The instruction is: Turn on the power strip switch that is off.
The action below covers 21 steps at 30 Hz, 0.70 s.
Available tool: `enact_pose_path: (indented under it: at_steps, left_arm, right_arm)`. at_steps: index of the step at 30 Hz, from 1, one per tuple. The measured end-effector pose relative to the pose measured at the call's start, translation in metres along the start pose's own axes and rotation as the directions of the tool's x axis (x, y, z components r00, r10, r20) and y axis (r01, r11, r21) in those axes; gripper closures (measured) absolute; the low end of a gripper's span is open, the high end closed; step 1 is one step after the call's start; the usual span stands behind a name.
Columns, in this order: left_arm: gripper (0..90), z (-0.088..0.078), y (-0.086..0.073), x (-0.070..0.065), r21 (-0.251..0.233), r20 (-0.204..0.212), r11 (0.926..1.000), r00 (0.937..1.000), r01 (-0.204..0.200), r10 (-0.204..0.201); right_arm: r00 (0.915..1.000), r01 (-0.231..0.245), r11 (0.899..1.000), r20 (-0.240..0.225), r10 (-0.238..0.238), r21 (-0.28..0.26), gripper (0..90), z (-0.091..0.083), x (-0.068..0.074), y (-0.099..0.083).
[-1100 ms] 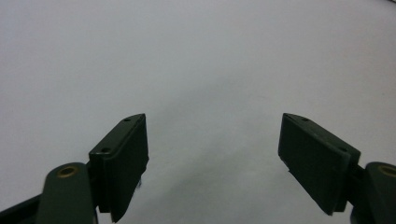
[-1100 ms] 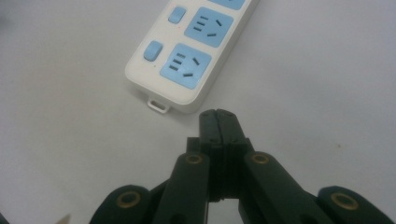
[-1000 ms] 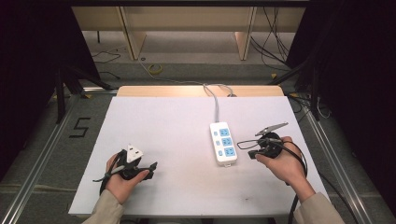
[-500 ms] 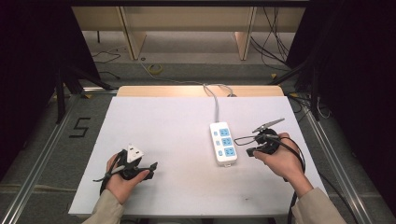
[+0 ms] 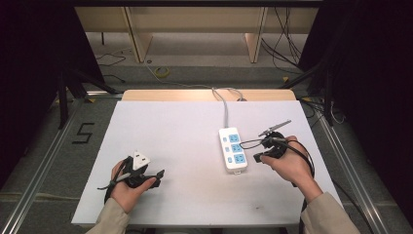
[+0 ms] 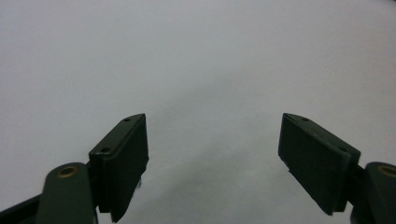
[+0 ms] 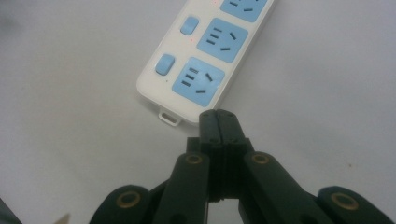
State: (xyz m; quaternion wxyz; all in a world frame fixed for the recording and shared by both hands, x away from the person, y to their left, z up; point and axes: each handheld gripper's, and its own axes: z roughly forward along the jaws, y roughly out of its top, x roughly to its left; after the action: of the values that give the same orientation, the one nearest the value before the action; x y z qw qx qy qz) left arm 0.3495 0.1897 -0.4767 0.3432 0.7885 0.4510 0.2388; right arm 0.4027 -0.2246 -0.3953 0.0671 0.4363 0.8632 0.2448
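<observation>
Power strip (image 5: 232, 148) flat on bench (image 5: 185, 131), sockets up for access; right tongs (image 7: 218, 117) pressed together at its near end, left tongs (image 6: 212, 154) spread, idle.

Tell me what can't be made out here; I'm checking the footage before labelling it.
- Power strip: far end cut off by the top edge of the right gripper view.
- Its cable: the far end runs off the table's back edge in the high view, so whether it is plugged in is hidden.
- Switches: too small in the high view to tell on or off.
- Left gripper: the hand hides its fingers in the high view.
</observation>
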Motion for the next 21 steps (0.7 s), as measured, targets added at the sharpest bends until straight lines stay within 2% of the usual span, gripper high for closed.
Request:
enact_pose_path:
  at_steps: [21]
  left_arm:
    - [24.1, 0.001, 0.000, 0.000, 0.004, 0.001, 1.0000, 1.0000, -0.002, 0.002]
  right_arm:
    - [1.0000, 0.001, 1.000, 0.000, -0.001, 0.016, 90.0, 0.001, 0.005, 0.014]
